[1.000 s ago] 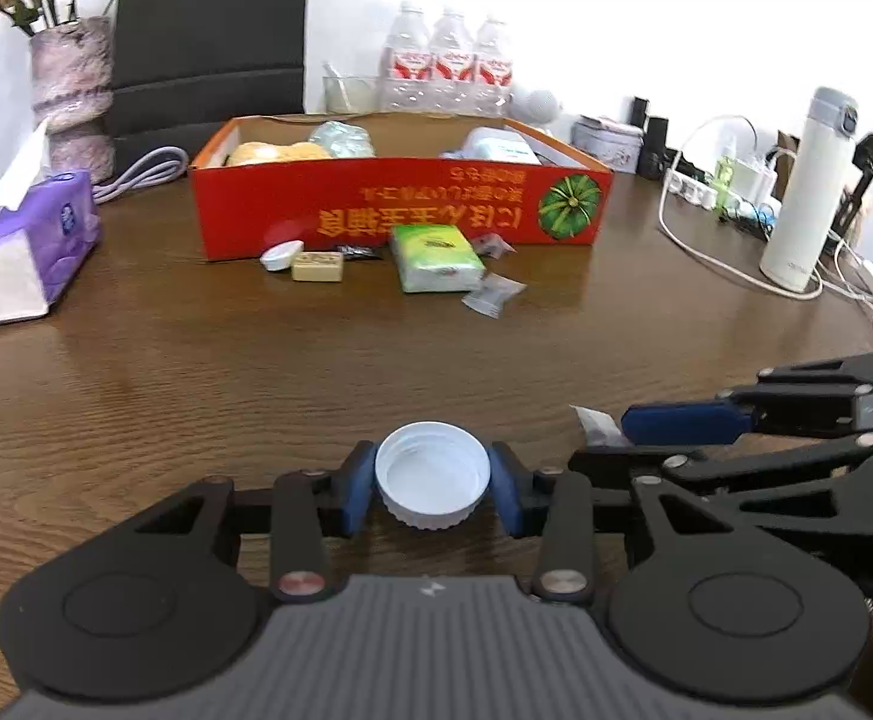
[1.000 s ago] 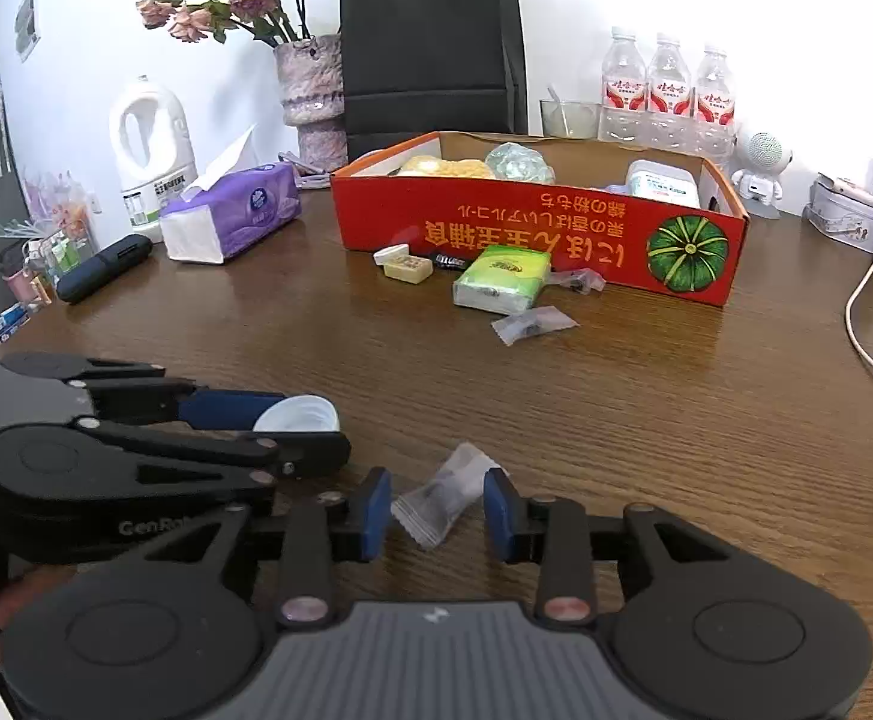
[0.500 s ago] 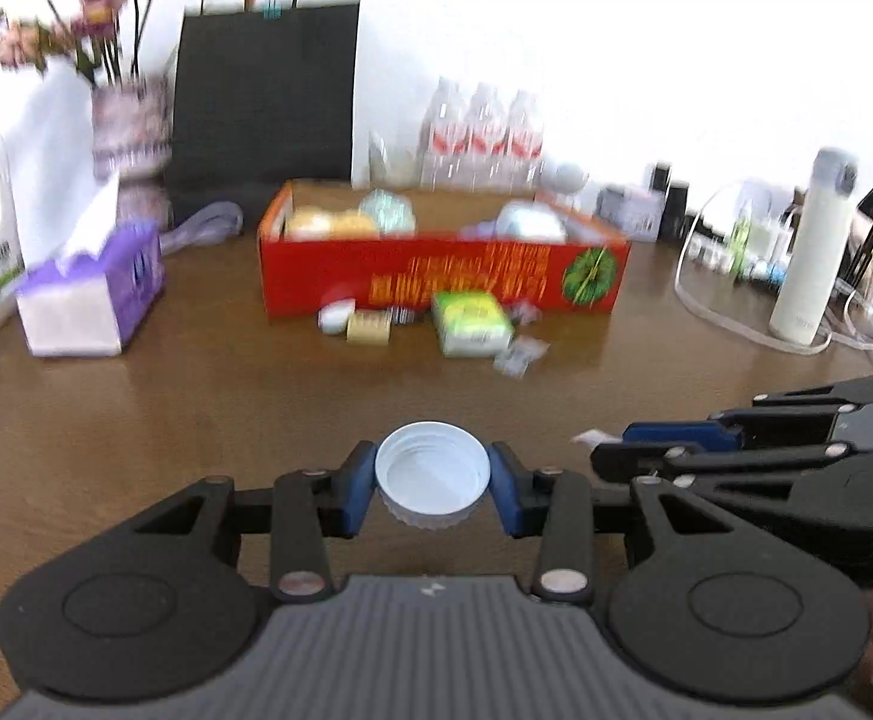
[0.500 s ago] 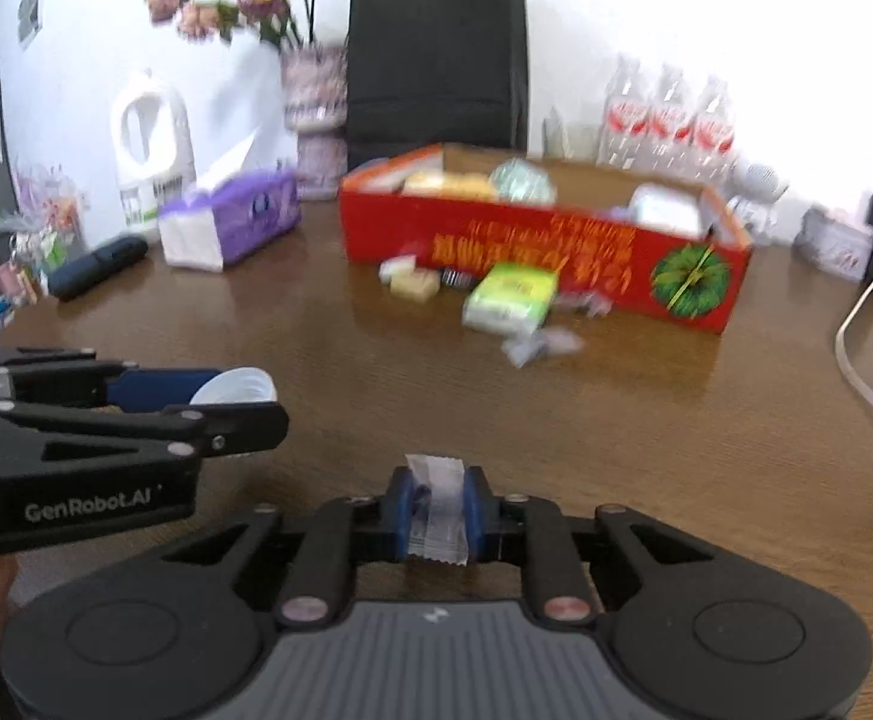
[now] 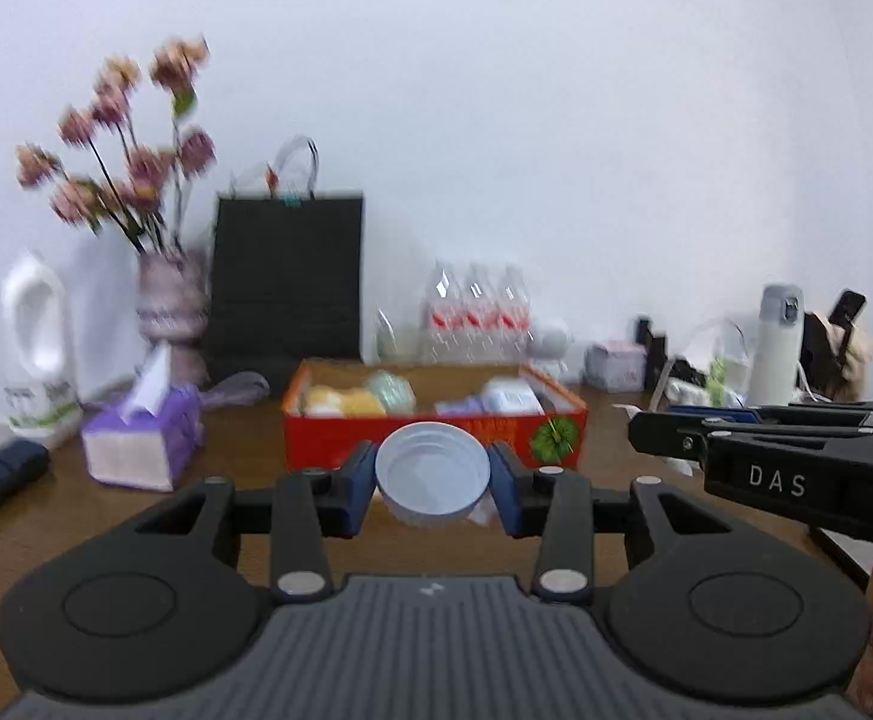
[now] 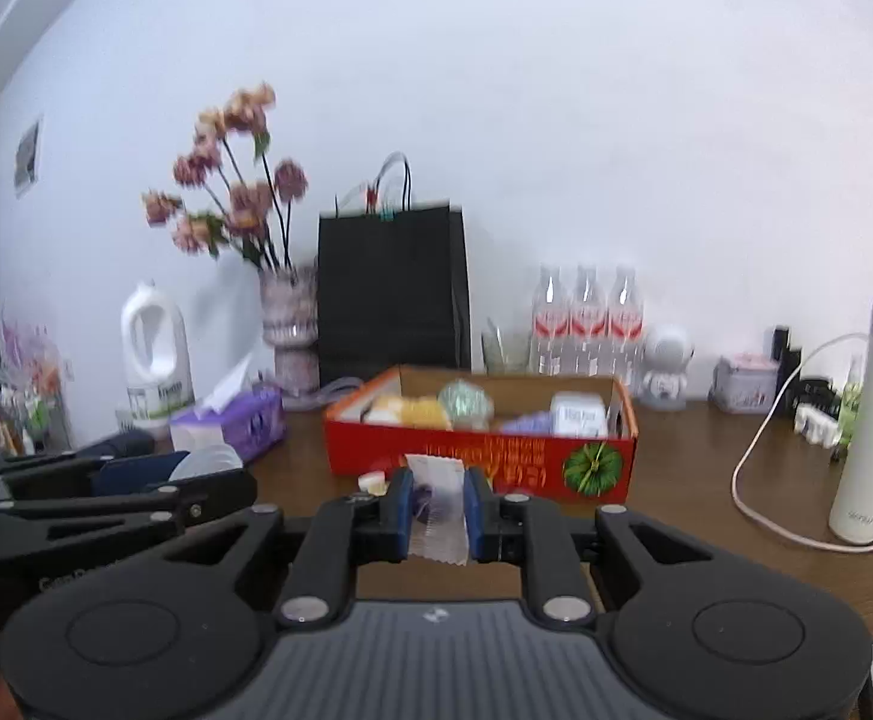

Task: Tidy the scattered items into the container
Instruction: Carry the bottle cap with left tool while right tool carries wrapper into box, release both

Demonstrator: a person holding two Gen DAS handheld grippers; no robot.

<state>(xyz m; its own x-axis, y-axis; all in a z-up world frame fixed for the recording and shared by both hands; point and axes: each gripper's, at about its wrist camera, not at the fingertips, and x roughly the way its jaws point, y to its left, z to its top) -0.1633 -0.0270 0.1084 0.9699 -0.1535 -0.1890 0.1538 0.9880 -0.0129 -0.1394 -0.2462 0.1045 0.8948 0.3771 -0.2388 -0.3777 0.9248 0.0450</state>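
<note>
My left gripper (image 5: 433, 483) is shut on a white plastic bottle cap (image 5: 432, 474), held up in the air in front of the red cardboard box (image 5: 340, 441). My right gripper (image 6: 436, 510) is shut on a small clear sachet (image 6: 436, 507), also lifted off the table, facing the same red box (image 6: 496, 468). The box holds a yellow packet, a green wrapped ball and white packets. The left gripper shows at the left of the right wrist view (image 6: 220, 489). The right gripper shows at the right of the left wrist view (image 5: 652, 435).
A purple tissue pack (image 5: 142, 444), flower vase (image 5: 169, 306), black paper bag (image 5: 286, 282), white jug (image 5: 37, 342) and water bottles (image 6: 586, 318) stand behind the box. A white thermos (image 6: 868, 414) and white cable (image 6: 754, 480) lie at right. A small white item (image 6: 373, 483) lies before the box.
Both grippers have risen from the table and tilted up, carrying the cap and the sachet. The right gripper closed on the sachet between one second ago and half a second ago.
</note>
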